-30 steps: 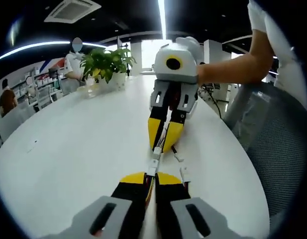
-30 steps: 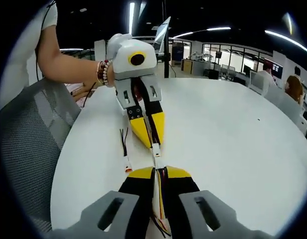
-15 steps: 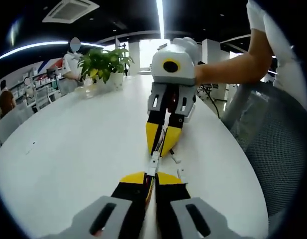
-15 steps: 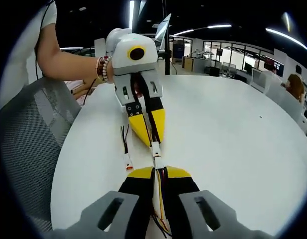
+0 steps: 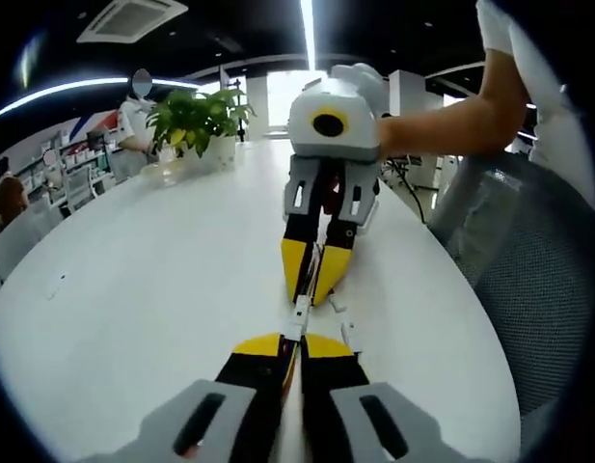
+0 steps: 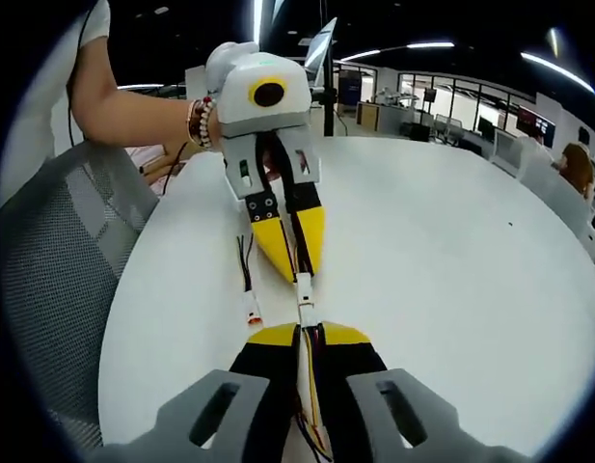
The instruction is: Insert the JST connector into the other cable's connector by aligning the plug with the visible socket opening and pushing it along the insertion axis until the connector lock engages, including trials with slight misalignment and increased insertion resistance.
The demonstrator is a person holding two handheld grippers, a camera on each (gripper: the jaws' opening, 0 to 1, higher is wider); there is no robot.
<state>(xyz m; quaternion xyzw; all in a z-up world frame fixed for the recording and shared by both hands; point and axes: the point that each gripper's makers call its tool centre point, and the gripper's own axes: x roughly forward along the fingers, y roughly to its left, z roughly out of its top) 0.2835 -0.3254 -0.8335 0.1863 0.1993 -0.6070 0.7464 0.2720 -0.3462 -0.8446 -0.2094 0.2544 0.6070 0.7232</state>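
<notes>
Meeting tip to tip, left claw (image 5: pixel 299 347), right claw (image 6: pixel 307 336) — connector joint (image 5: pixel 300 314) mostly hidden

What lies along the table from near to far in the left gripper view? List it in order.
Left gripper shut on its cable → white connectors meeting between the two grippers → right gripper facing this way → potted plant at the far end of the white table.

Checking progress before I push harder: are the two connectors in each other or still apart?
Cannot tell if locked. The white connectors form one unbroken line between the right gripper and the left gripper, with no visible gap.
</notes>
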